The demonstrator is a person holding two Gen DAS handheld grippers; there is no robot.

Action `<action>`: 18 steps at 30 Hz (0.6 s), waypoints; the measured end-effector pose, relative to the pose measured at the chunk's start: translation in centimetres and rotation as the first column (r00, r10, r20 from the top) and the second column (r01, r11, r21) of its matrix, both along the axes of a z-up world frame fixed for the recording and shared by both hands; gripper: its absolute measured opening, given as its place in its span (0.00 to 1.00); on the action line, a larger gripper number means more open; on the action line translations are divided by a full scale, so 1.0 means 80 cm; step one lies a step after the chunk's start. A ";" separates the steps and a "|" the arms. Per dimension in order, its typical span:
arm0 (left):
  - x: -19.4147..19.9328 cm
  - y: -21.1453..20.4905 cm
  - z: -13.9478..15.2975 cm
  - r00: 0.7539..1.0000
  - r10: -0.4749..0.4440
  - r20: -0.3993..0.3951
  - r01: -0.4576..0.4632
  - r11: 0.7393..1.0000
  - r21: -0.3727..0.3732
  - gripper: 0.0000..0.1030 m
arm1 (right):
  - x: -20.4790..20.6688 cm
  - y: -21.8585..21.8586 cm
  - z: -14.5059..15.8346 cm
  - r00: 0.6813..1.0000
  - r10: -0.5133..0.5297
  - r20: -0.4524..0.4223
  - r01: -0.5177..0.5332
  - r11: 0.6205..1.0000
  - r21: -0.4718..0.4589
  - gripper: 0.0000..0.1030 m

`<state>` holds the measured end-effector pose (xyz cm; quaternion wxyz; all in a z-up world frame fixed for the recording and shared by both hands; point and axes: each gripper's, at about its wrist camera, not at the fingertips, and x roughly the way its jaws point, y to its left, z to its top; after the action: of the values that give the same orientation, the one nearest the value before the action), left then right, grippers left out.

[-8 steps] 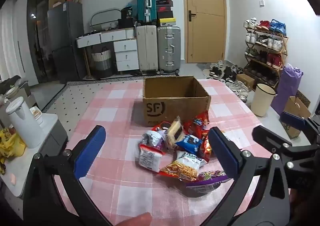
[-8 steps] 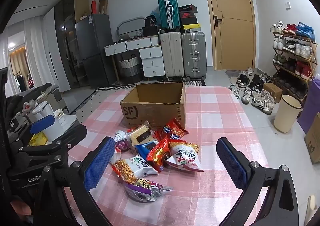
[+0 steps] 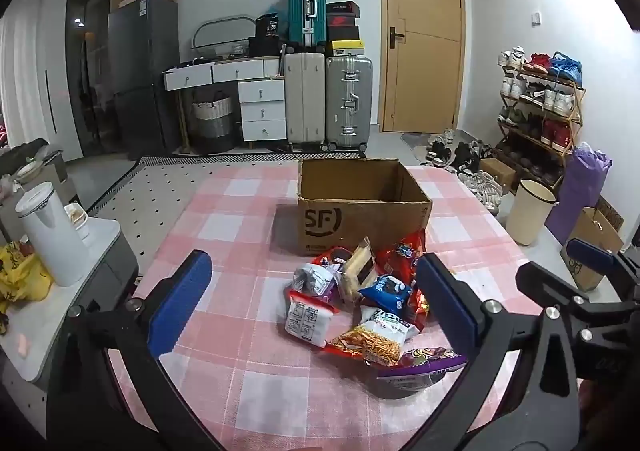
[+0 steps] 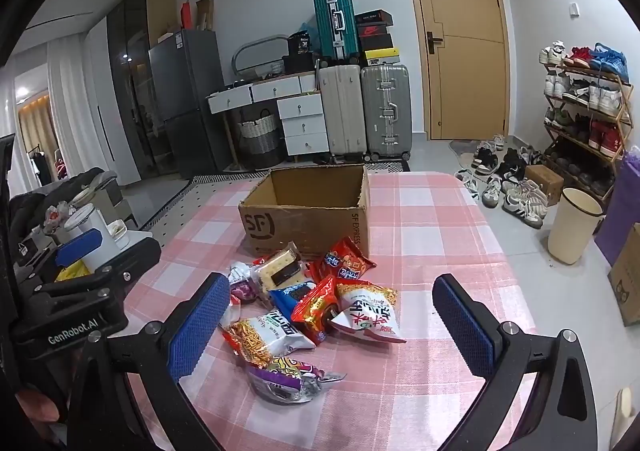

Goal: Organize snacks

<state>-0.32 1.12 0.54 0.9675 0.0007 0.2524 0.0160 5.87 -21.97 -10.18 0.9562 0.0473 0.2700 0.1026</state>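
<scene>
I am holding my right hand-held gripper (image 4: pixel 332 325) wide open and empty, the snack pile (image 4: pixel 308 307) lying centre frame, straight ahead between its fingers

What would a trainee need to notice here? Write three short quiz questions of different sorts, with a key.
1. True or false: the cardboard box already holds snack packets.
2. Multiple choice: the snack pile lies (A) inside the box, (B) on the checked tablecloth in front of the box, (C) on the floor.
3. Fill in: both the left gripper and the right gripper have their fingers ____.

Key:
1. False; the visible interior looks empty.
2. B.
3. Open, holding nothing.
</scene>
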 end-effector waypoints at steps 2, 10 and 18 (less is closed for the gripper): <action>-0.001 -0.002 0.000 1.000 -0.003 0.000 0.003 1.000 0.005 0.99 | 0.000 -0.006 -0.001 1.000 -0.008 0.002 0.008 1.000 0.005 1.00; -0.001 -0.008 -0.006 1.000 -0.018 -0.018 0.018 1.000 0.014 0.99 | -0.001 -0.006 0.000 1.000 -0.007 0.001 0.007 1.000 0.005 1.00; 0.001 -0.006 -0.006 0.999 -0.024 -0.025 0.025 1.000 0.008 0.99 | -0.002 -0.006 0.001 1.000 -0.007 0.002 0.007 1.000 0.004 1.00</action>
<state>-0.26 0.61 0.05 0.9644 0.0079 0.2643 0.0052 5.69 -22.43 -10.09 0.9567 0.0502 0.2688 0.1001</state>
